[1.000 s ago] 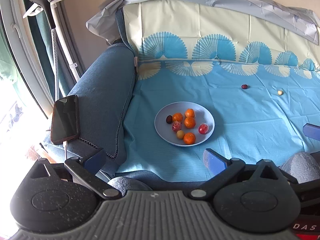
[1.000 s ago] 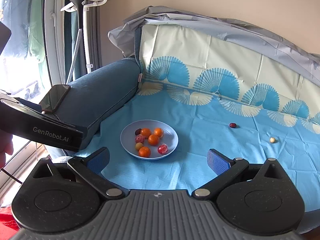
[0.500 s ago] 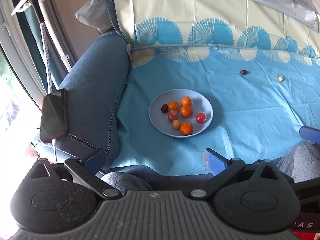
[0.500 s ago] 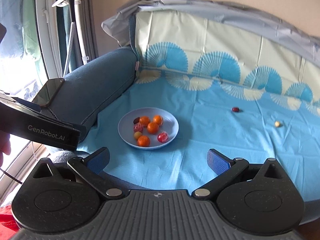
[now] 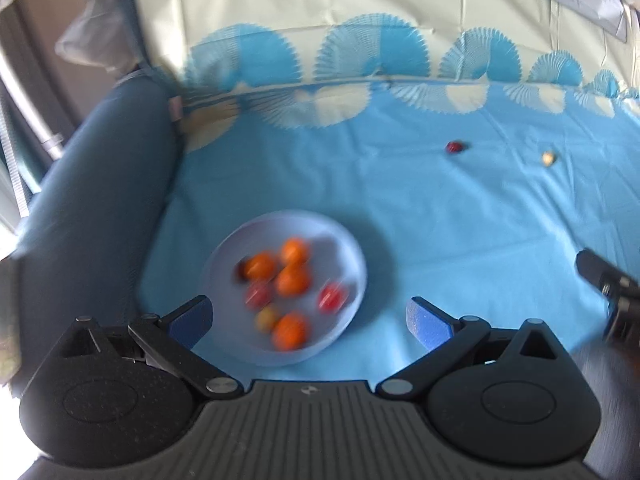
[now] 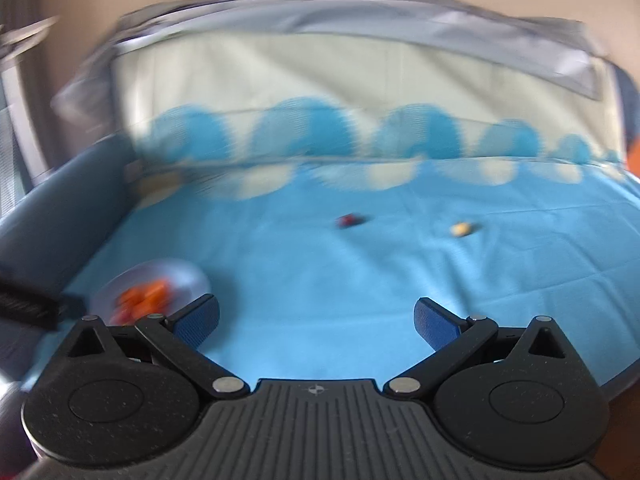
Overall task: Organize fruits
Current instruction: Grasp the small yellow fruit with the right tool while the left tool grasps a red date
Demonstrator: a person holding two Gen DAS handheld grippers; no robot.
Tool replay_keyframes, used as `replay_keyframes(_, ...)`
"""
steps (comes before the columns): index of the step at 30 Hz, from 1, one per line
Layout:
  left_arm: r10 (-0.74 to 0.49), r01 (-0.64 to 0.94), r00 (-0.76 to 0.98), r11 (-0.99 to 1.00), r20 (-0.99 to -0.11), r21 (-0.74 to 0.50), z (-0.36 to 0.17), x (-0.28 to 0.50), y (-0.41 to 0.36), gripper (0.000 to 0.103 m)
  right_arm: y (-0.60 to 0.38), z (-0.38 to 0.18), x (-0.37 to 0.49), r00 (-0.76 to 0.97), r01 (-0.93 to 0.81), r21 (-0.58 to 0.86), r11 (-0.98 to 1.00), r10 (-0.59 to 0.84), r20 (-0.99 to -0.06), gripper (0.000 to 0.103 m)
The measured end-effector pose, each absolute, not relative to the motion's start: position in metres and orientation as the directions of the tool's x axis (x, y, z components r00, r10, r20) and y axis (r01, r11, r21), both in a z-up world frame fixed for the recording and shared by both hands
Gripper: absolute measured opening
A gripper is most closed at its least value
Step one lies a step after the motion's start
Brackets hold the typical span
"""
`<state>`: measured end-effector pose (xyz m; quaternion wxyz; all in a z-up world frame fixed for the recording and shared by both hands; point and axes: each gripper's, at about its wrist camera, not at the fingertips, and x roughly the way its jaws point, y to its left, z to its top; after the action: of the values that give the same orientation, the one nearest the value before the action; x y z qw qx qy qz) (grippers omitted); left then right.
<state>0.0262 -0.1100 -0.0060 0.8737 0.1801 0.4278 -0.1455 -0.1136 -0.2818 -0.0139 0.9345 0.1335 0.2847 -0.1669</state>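
Note:
A pale blue plate holds several small orange, red and yellow fruits on a blue sheet over a sofa seat. It also shows at the left of the right wrist view. A dark red fruit and a small yellow fruit lie loose farther back; both show in the right wrist view, red and yellow. My left gripper is open and empty, just above the plate's near edge. My right gripper is open and empty over bare sheet. Both views are blurred.
The blue sofa armrest rises at the left. The backrest with a fan pattern closes the far side. The other gripper's body shows at the right edge of the left wrist view and at the left edge of the right wrist view.
Both grippers have moved forward over the seat. The left one has closed in on the plate. The right one has swung right, toward the two loose fruits. Jaws have stayed open.

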Motion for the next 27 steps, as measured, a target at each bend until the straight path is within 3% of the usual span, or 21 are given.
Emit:
replay_keyframes(6,-0.161,0.475,0.595,0.86,-0.788,0.183,-0.056,0.113,-0.215,0.103,-0.393,-0.063,-0.043,0.726,0.57,0.143,0.809,-0.415,-0.549,0.102)
replay_keyframes(15,-0.207,0.571,0.548,0.801,-0.811,0.181,-0.158,0.23,-0.348,0.103,-0.523,-0.173,0.068,0.639,0.626,0.101,0.773,-0.435,-0.634,0.102)
replay_keyframes(21,-0.215,0.633,0.412,0.767,-0.886,0.108,-0.21,0.269,-0.385,0.103,-0.572,-0.222,0.102,0.603,0.653,0.143,0.744,-0.396,-0.692,0.102)
replay_keyframes(23,-0.251,0.609,0.416,0.79,-0.874,0.062,-0.206,0.273,-0.38,0.103,-0.565,-0.228,0.11,0.593,0.628,0.034,0.777,-0.45,-0.668,0.102)
replay_keyframes(27,-0.247,0.626,0.425,0.775,-0.871,0.086,-0.203,0.27,-0.381,0.103,-0.564,-0.227,0.108,0.608,0.628,0.046,0.777,-0.452,-0.653,0.102)
